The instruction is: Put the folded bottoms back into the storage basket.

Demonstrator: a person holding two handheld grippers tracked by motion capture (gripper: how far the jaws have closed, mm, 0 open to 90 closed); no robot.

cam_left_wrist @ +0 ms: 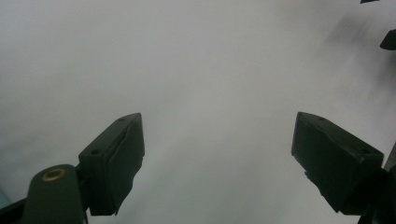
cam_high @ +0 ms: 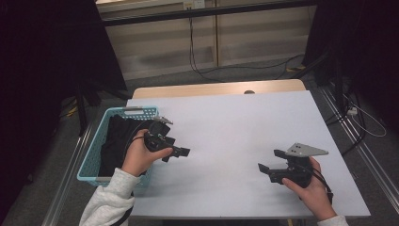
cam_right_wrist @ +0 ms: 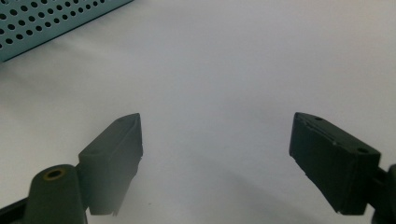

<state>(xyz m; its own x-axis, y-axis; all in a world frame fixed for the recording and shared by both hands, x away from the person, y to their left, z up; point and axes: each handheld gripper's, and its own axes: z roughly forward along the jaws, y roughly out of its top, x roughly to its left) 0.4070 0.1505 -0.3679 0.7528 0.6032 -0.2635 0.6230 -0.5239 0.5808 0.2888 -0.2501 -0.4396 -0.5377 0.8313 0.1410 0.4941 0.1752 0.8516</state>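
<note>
1. High view: dark clothing (cam_high: 117, 141) is seen lying in the blue basket (cam_high: 92, 162) at the table's (cam_high: 235, 117) left edge, apparently not yet taken out; the left gripper (cam_high: 181, 153) and right gripper (cam_high: 270, 162) are held spread and empty over the white surface. A floor with cables is seen beyond.
2. Left gripper view: jaws are parted, nothing between them, with bare white tabletop (cam_left_wrist: 196, 70) below.
3. Right gripper view: jaws are parted and empty; the basket's (cam_right_wrist: 42, 23) perforated wall is seen far left.

Right of the basket (cam_high: 91, 155) you have open white table (cam_high: 235, 132) all the way across; only the basket's perforated wall, holding dark cloth (cam_high: 117, 141), blocks your left edge.
</note>
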